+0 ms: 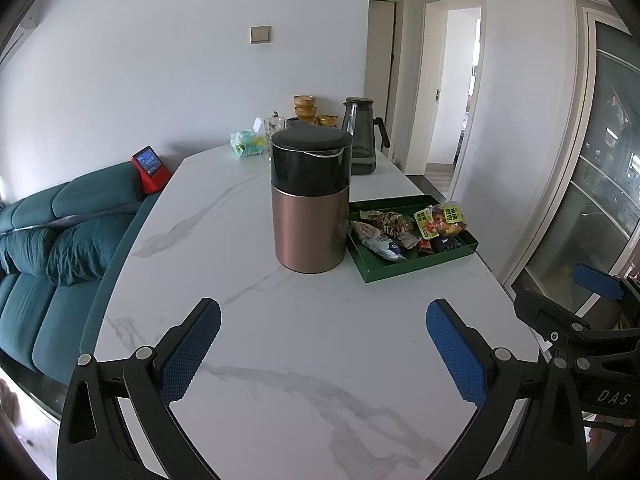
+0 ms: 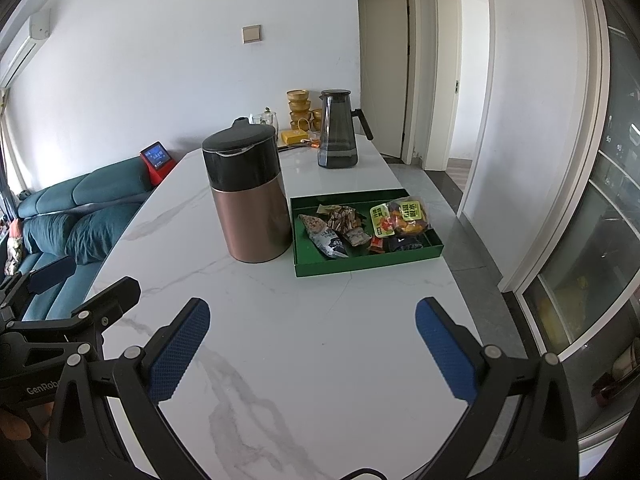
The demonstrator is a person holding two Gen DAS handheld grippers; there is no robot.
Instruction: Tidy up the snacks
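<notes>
- Left wrist view: the left tool (image 1: 323, 344) hangs released over bare worktop (image 1: 248, 320), fingers wide apart, nothing between them.
- The snacks (image 1: 404, 232) sit well ahead in a green tray (image 1: 416, 270), just right of a copper canister (image 1: 310, 200); the right tool's frame shows at the right edge.
- Right wrist view: the right tool (image 2: 312, 342) is also released and empty above the worktop (image 2: 304, 320).
- The tray (image 2: 368, 266) lies ahead, its left edge just beside the canister (image 2: 250, 192), a dark jug (image 2: 338, 130) behind.
- The snacks (image 2: 360, 228) look like light, crinkly packets, probably slippery and easy to crush; I'd pinch a sealed edge, gently.
</notes>
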